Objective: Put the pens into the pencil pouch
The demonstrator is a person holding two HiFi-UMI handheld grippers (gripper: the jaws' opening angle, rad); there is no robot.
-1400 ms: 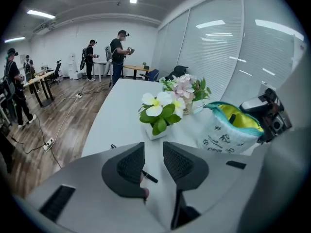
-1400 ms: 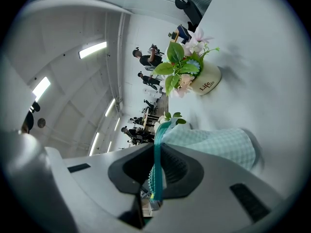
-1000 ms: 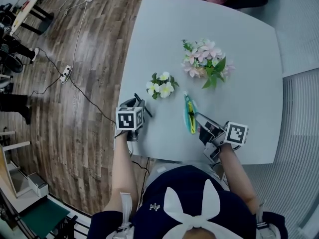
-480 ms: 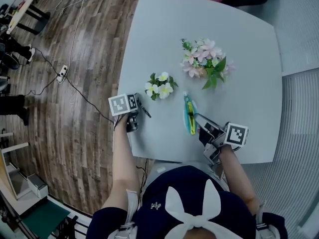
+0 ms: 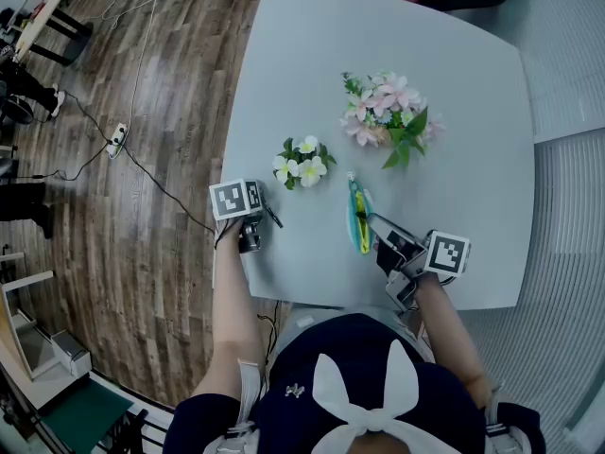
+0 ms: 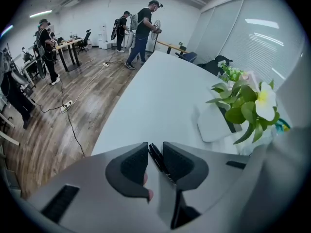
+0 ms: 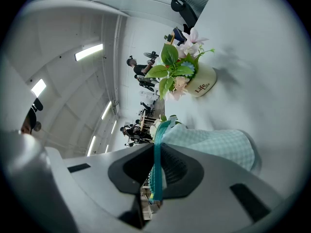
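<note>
1. Left tool (image 6: 154,152), aimed steeply down at the near left part of the table (image 5: 454,112). Its jaws have just been closing, and a black pen (image 5: 273,216) sits between the pads, which now pinch it.
2. Right tool (image 7: 156,171), at the near right. It is clamped on the teal rim of the checked pencil pouch (image 5: 360,218), which rests on the table well to the right of the pen. A yellow item (image 5: 360,206) shows at the pouch opening; whether it is a pen cannot be told.
3. Step in hand, as judged: picking up the pen. The pen crosses the pads at a slant, so the pinch should be made firm before lifting, or the pen may pivot or slip.
4. Raise the pen straight off the table first, then carry it right. Passing on the near side keeps it clear of the white flower posy (image 5: 304,164) just beyond it.
5. The right tool should keep the rim steady so that the mouth stays open. The pen is best lined up with the pouch's long axis and fed in tip first.
</note>
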